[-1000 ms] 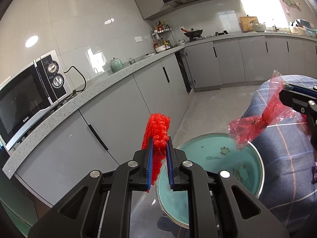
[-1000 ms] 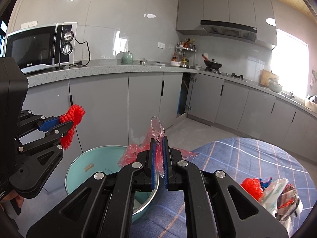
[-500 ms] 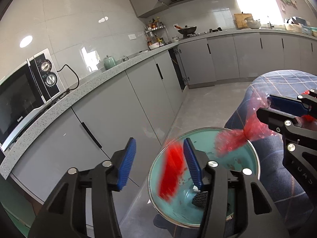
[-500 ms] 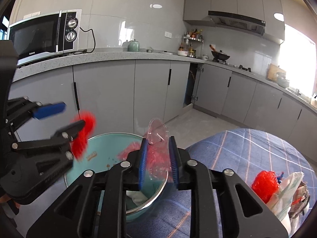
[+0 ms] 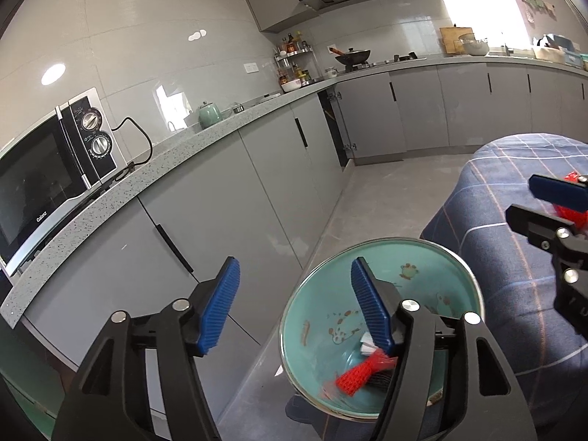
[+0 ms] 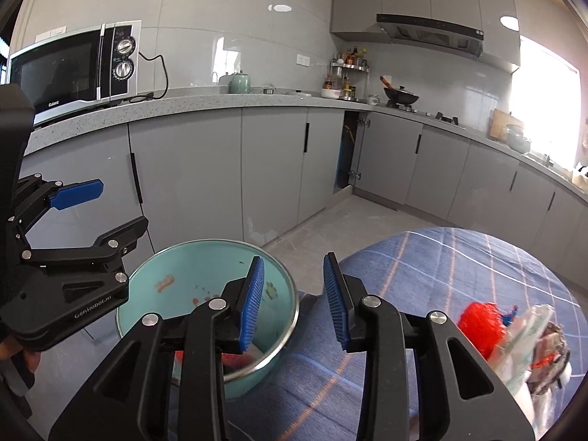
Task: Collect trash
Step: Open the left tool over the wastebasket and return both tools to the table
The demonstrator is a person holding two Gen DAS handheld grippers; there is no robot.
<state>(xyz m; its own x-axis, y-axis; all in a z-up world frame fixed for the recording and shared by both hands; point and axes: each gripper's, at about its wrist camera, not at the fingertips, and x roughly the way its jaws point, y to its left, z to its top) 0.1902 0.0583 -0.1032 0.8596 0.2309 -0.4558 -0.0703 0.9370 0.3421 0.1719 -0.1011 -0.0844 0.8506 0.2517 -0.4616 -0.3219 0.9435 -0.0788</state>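
Both my tongs are opening with nothing between them: left gripper [image 5: 292,303] and right gripper [image 6: 292,303]. Red mesh scrap [image 5: 362,373] lies in the teal basin [image 5: 400,253], lower centre. Remaining trash pile [image 6: 514,338] waits lower right on the blue checked cloth [image 6: 459,257]; partly done, I judge.

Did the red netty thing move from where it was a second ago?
Yes. The red mesh scrap has dropped from between the left gripper's opening jaws, where it stood against the grey cabinets, into the teal bin.
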